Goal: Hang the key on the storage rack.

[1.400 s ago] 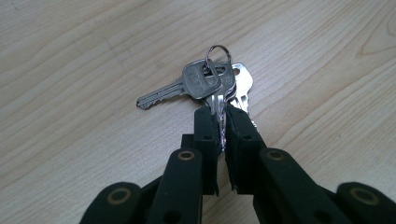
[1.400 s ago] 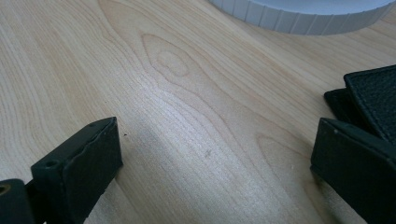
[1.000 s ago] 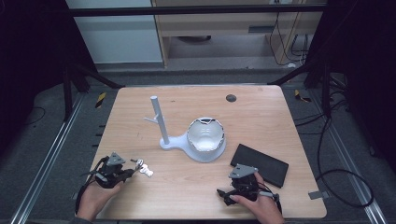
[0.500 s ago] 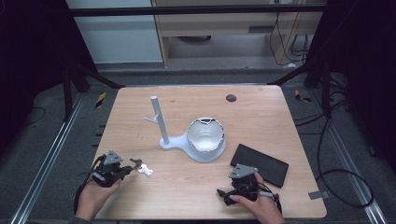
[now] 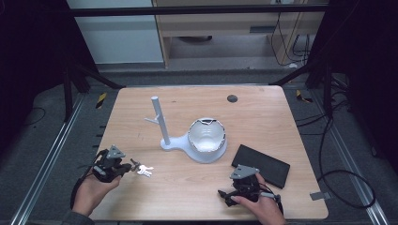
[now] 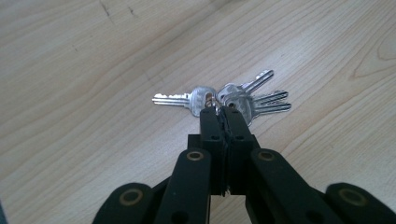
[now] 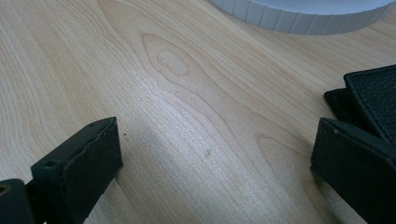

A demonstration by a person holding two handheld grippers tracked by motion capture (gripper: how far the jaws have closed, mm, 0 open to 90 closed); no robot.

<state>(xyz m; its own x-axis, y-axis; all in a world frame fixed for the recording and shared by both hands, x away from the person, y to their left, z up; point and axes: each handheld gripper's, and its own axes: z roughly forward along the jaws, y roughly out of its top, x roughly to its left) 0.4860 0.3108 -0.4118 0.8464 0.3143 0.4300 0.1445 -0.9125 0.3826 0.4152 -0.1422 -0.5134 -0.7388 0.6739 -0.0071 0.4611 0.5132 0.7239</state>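
Keys (image 6: 224,98) at closed left jaws' tips.

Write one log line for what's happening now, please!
left tool: shut on keys | right tool: open, empty, beside wallet | table: stand with bowl

**Left gripper clamped, right gripper spread**

The left gripper (image 6: 218,110) sits low at the near left of the table (image 5: 263,108), its jaws pressed together on the bunch of keys (image 6: 233,97). The right gripper (image 5: 224,194) rests at the table's near right edge, its jaws spread wide apart over bare wood.
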